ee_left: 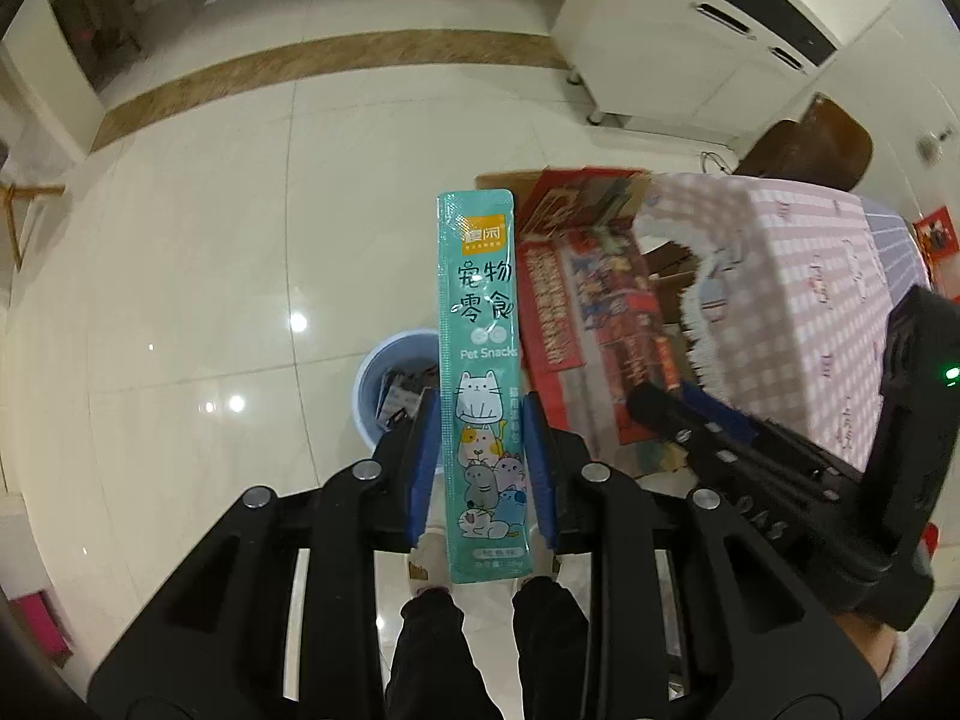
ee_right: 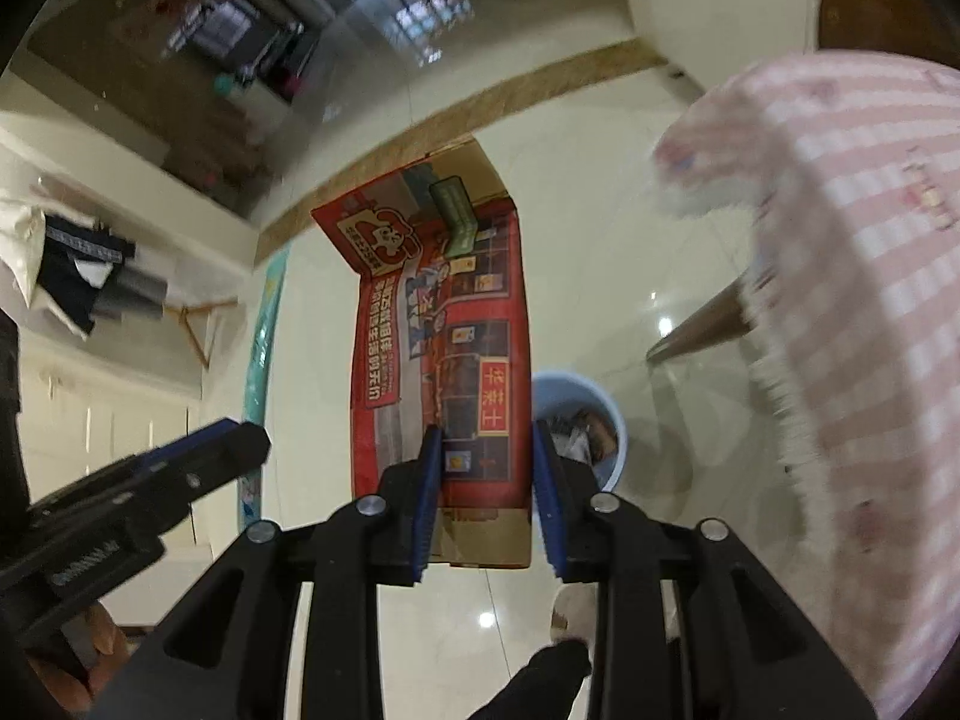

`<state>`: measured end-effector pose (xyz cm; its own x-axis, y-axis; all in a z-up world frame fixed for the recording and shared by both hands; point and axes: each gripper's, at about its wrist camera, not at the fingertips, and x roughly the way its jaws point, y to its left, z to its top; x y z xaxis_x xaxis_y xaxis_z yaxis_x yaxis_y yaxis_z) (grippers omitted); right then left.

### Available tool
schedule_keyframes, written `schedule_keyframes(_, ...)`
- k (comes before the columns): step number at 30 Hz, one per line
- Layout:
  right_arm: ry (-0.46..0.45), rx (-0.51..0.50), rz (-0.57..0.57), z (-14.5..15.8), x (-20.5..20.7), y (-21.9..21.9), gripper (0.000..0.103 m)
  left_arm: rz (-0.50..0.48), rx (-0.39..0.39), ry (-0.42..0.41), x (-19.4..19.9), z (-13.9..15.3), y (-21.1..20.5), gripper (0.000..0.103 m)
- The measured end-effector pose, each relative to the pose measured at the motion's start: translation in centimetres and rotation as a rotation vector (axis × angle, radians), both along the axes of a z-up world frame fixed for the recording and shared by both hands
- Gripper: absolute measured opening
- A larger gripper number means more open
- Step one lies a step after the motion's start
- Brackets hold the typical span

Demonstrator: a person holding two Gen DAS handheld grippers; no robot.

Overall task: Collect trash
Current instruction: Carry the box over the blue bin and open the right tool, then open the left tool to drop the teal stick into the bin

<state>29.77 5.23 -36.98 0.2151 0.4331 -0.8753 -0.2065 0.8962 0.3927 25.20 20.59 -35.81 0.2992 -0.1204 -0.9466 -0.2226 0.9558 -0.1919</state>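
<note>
A teal pet-snack sachet [ee_left: 480, 300] stands upright between the blue pads of my left gripper [ee_left: 480, 402], which is shut on its long edges. Below and to its left a pale blue bin [ee_left: 390, 372] sits on the floor with several wrappers inside. In the right wrist view my right gripper [ee_right: 486, 438] is shut on a red printed carton [ee_right: 444, 300]. The carton's right panel fills the gap between the pads, and its other panel spreads out to the left. The bin [ee_right: 600, 402] lies just right of that gripper. The sachet [ee_right: 264, 330] shows edge-on at the left.
A table under a pink checked cloth [ee_left: 810, 300] fills the right side, with a brown chair [ee_left: 810, 144] behind it. A white cabinet [ee_left: 690, 60] stands at the back. A person's dark trouser legs [ee_left: 480, 648] are below the grippers. Glossy tiled floor stretches to the left.
</note>
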Motion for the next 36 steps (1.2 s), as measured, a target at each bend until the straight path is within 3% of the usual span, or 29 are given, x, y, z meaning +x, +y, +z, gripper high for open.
schedule_keyframes(3,0.047,-0.029,0.023,-2.1,-0.3,2.2,0.029,0.015,-0.008,0.018,-0.3,-1.1,0.9,0.027)
schedule_keyframes(9,0.123,-0.103,0.025,-6.2,-1.2,2.6,0.029,0.056,-0.031,0.069,-0.8,-3.3,3.7,0.027)
schedule_keyframes(18,0.168,-0.144,-0.004,-8.6,-0.4,4.5,0.033,0.088,-0.039,0.11,-0.9,-5.4,5.5,0.027)
schedule_keyframes(20,0.195,-0.139,-0.007,-9.5,0.1,4.8,0.042,0.091,-0.041,0.115,-1.0,-5.7,5.7,0.027)
schedule_keyframes(23,0.198,-0.156,0.001,-10.3,0.7,4.5,0.045,0.09,-0.046,0.124,-1.0,-6.1,5.8,0.027)
schedule_keyframes(36,0.161,-0.168,0.011,-7.9,-0.3,3.4,0.047,0.057,-0.065,0.147,-0.5,-6.7,3.8,0.027)
